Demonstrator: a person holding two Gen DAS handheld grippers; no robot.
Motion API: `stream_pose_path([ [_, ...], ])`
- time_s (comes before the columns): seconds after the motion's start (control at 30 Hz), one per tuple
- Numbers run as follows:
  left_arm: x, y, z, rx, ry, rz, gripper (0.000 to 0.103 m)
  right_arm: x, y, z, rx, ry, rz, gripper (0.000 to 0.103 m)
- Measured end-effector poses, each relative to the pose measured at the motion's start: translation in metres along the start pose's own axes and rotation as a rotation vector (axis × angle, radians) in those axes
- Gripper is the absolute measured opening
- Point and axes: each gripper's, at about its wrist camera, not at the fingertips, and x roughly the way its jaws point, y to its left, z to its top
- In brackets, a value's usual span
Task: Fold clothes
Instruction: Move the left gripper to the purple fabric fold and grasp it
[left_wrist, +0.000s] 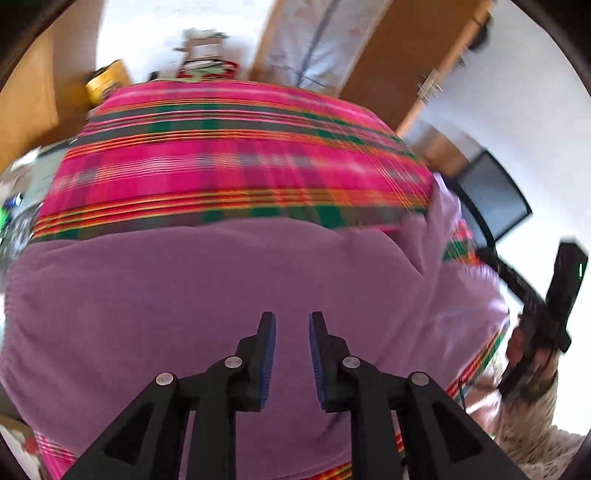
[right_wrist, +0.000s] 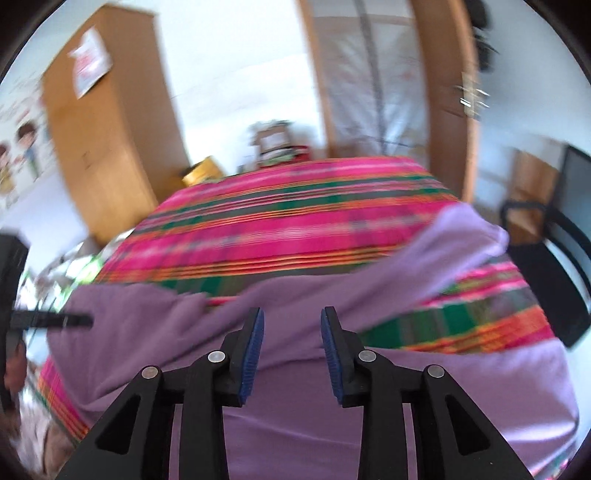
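A lilac garment (left_wrist: 207, 280) lies spread on a table under a pink, green and orange plaid cloth (left_wrist: 236, 166). My left gripper (left_wrist: 291, 321) hangs just above the garment's near part, open, with nothing between its blue pads. In the right wrist view the same lilac garment (right_wrist: 388, 413) fills the near side, one sleeve (right_wrist: 461, 240) reaching back right over the plaid cloth (right_wrist: 295, 229). My right gripper (right_wrist: 292, 316) is open above it and holds nothing. The right gripper (left_wrist: 554, 295) also shows at the right edge of the left wrist view, a hand on it. The left gripper (right_wrist: 51, 319) pokes in at the left of the right wrist view.
A black chair (right_wrist: 554, 277) stands by the table's right side. A wooden cabinet (right_wrist: 107, 140) rises at the back left, a wooden door frame (right_wrist: 447, 92) behind the table. Boxes and clutter (right_wrist: 277, 147) sit past the far edge. Both views are motion-blurred.
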Motion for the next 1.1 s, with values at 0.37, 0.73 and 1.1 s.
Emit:
stream_pose_path([
  [0.37, 0.018, -0.074, -0.021, 0.156, 0.000, -0.010, 0.019, 0.012, -0.068, -0.002, 0.114, 0.029, -0.063, 0.033],
  [0.73, 0.033, -0.083, -0.022, 0.172, 0.026, 0.002, 0.019, 0.051, -0.080, 0.026, 0.104, 0.076, -0.037, 0.033],
  [1.1, 0.042, -0.098, -0.030, 0.264, 0.012, 0.089, 0.019, 0.097, -0.089, 0.042, 0.185, 0.170, 0.016, 0.033],
])
